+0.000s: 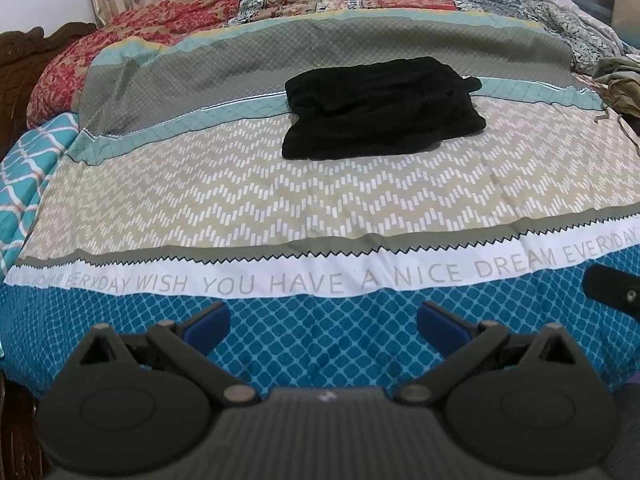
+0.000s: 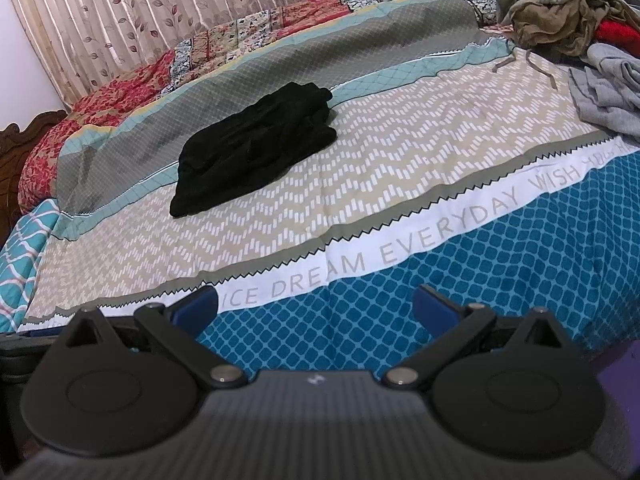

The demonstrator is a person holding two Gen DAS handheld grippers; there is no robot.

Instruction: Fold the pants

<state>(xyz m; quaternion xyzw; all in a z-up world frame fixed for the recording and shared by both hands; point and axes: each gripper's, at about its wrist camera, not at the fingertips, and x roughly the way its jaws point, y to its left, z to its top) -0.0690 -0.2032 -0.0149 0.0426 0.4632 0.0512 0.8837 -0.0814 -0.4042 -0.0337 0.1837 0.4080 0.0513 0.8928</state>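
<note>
Currently pants [image 1: 382, 110] lie folded in a black bundle mid-bed [image 1: 280, 200], across the teal and zigzag stripes. Left tongs [image 1: 323, 322] and right tongs [image 2: 316, 306] both spread apart, empty, over the bed's near edge, well apart from pants.

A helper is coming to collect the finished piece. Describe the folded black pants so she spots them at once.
Start at the patterned bedspread covering the bed. Near its middle, straddling the teal stripe and beige zigzag band, lie the folded black fabric pants. Unlike the crumpled olive, grey and red clothes pile at the right edge, they are a compact folded bundle.
</note>
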